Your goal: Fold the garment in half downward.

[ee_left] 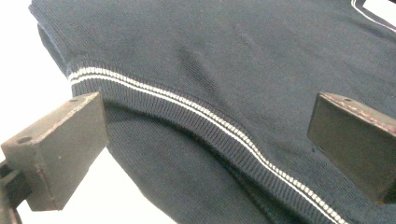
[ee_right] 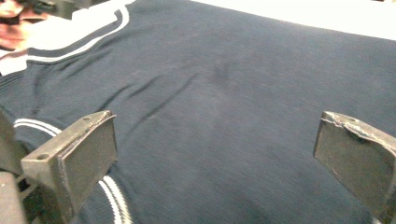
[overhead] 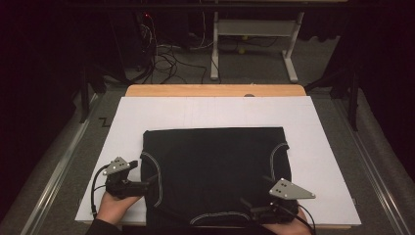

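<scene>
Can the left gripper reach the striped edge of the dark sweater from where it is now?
Probably yes. The left gripper is open, with its jaws on either side of the striped edge of the sweater. Nothing lies between them, and the sweater rests flat on the white board.

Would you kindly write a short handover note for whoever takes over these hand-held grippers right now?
Left hand-held gripper: jaws open, at the garment's left armhole trim, gripping nothing.
Right hand-held gripper: jaws open, low over the near edge by the neckline trim, gripping nothing.
The dark knit garment lies on the white board, neckline toward the person, its far part apparently folded.
Done: laid out mostly smooth.
Left: probably grasp both near edges and continue folding; nothing is gripped yet.
</scene>
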Demonstrator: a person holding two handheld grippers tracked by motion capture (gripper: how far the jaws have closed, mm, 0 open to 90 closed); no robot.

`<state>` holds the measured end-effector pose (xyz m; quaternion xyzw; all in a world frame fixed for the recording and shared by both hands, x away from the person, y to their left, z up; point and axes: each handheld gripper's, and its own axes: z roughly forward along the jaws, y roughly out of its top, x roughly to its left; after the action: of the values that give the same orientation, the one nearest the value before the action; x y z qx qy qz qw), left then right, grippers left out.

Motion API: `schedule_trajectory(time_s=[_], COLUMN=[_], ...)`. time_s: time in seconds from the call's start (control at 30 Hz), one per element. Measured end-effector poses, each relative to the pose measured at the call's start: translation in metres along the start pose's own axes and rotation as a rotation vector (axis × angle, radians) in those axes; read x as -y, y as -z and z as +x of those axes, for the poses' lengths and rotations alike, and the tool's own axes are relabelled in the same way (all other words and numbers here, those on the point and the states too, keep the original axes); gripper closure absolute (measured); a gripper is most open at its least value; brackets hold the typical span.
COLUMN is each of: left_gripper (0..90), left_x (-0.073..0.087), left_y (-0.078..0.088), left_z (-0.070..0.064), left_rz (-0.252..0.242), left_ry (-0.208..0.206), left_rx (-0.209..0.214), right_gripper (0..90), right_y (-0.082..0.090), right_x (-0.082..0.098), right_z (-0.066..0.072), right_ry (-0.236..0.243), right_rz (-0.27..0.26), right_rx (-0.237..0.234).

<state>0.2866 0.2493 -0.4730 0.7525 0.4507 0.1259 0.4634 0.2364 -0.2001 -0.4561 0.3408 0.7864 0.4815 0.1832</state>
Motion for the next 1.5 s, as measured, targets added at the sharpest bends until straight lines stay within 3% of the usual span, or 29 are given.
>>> schedule_trajectory(time_s=[0.47, 0.8, 1.07, 1.5], left_gripper=[0.0, 0.0, 0.0, 0.0], left_x=[-0.014, -0.023, -0.032, -0.064], left_y=[-0.012, -0.013, -0.019, -0.034], left_z=[0.012, 0.023, 0.027, 0.048], left_rz=[-0.017, -0.047, -0.045, -0.028], left_ry=[0.015, 0.03, 0.024, 0.019], left_rx=[0.021, 0.028, 0.019, -0.02], right_gripper=[0.2, 0.3, 0.3, 0.3], right_y=[-0.035, -0.06, -0.078, -0.112], right_x=[-0.012, -0.024, -0.037, -0.053], right_z=[0.043, 0.07, 0.092, 0.121], right_ry=[0.088, 0.101, 0.117, 0.149], right_rz=[0.05, 0.05, 0.036, 0.043], right_rx=[-0.067, -0.127, -0.172, -0.231])
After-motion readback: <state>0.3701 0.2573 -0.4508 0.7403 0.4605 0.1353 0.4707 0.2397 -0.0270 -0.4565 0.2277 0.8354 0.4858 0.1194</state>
